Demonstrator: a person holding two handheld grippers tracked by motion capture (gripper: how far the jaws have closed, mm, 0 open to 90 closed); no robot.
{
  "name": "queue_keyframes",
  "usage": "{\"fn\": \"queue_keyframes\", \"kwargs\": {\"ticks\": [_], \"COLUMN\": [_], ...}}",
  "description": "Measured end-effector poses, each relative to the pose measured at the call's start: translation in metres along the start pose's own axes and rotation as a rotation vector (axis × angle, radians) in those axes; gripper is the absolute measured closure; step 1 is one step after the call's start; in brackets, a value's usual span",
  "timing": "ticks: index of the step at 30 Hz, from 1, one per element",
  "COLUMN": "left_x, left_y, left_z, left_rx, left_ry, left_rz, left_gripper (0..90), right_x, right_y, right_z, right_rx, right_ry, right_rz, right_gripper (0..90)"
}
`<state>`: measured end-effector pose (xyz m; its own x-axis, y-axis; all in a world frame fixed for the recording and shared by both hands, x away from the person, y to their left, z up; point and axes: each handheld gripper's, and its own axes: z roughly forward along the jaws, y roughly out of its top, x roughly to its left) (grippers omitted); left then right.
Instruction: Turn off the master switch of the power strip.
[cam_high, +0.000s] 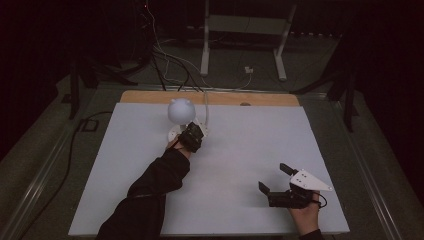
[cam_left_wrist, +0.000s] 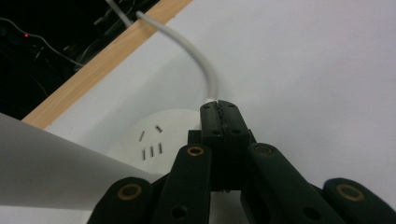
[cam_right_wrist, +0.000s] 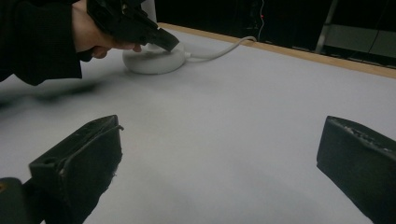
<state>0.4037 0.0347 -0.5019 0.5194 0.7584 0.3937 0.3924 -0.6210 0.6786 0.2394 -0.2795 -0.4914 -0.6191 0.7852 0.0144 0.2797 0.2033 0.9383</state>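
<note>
A white lamp with a ball-shaped head (cam_high: 180, 110) stands on a round base (cam_high: 175, 134) at the back left of the white table (cam_high: 250, 145). Its white cable (cam_left_wrist: 201, 65) runs off over the back edge. My left gripper (cam_left_wrist: 219, 109) is shut, jaws pressed together with nothing seen between them. Its tip sits over the base (cam_left_wrist: 154, 135) where the cable enters. From the right gripper view, that left gripper (cam_right_wrist: 170, 43) points down at the base (cam_right_wrist: 152, 60). My right gripper (cam_high: 272, 177) rests near the front right, open and holding nothing (cam_right_wrist: 219, 140).
A wooden strip (cam_high: 210, 97) borders the table's back edge. Behind it stand a white metal frame (cam_high: 245, 35) and loose cables (cam_high: 165, 60) on the dark floor. The person's dark sleeve (cam_high: 150, 190) lies across the front left of the table.
</note>
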Motion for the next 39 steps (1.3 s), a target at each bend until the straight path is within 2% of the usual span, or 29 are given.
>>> {"fn": "queue_keyframes", "kwargs": {"ticks": [3, 5, 12, 13, 14, 15, 17, 19, 24, 29, 33, 36, 37, 39], "left_x": [-0.001, 0.001, 0.008, 0.010, 0.011, 0.012, 0.014, 0.016, 0.017, 0.013, 0.008, 0.005, 0.005, 0.006], "left_y": [0.004, 0.006, 0.008, 0.009, 0.009, 0.010, 0.011, 0.013, 0.015, 0.017, 0.017, 0.016, 0.016, 0.015], "left_z": [-0.006, -0.010, -0.023, -0.025, -0.027, -0.029, -0.034, -0.038, -0.047, -0.055, -0.061, -0.064, -0.066, -0.069], "left_rx": [-0.020, -0.023, -0.028, -0.030, -0.029, -0.031, -0.030, -0.032, -0.031, -0.038, -0.030, -0.024, -0.021, -0.033], "left_ry": [-0.009, -0.044, -0.129, -0.158, -0.178, -0.182, -0.217, -0.229, -0.270, -0.385, -0.474, -0.520, -0.530, -0.583], "left_rz": [0.004, -0.022, -0.077, -0.087, -0.092, -0.093, -0.105, -0.117, -0.109, -0.095, -0.088, -0.067, -0.060, -0.053], "left_gripper": [90.0, 90.0, 89.6, 82.4, 82.1, 76.7, 67.0, 55.4, 40.9, 19.1, 10.6, 2.5, 0.7, 0.4], "right_x": [0.000, 0.000, 0.000, 0.000, 0.000, 0.000, 0.000, 0.000, 0.001, 0.000, 0.000, 0.000, 0.000, 0.000], "right_y": [0.000, 0.000, 0.001, 0.001, 0.001, 0.001, 0.001, 0.001, 0.001, 0.001, 0.001, 0.001, 0.001, 0.001], "right_z": [0.000, 0.000, -0.001, -0.001, -0.001, -0.001, -0.001, -0.001, -0.001, -0.001, -0.001, -0.001, -0.001, -0.001], "right_rx": [-0.002, -0.001, -0.005, -0.005, -0.006, -0.005, -0.005, -0.005, -0.005, -0.005, -0.006, -0.007, -0.007, -0.008], "right_ry": [-0.001, -0.001, -0.002, -0.002, -0.002, -0.001, -0.002, -0.002, -0.001, -0.001, -0.001, 0.000, -0.001, 0.001], "right_rz": [0.002, 0.002, 0.001, 0.000, 0.000, -0.001, 0.000, 0.000, 0.001, 0.000, 0.001, 0.001, 0.001, 0.003], "right_gripper": [0.0, 0.0, 0.0, 0.0, 0.0, 0.0, 0.0, 0.0, 0.0, 0.0, 0.0, 0.0, 0.0, 0.0]}}
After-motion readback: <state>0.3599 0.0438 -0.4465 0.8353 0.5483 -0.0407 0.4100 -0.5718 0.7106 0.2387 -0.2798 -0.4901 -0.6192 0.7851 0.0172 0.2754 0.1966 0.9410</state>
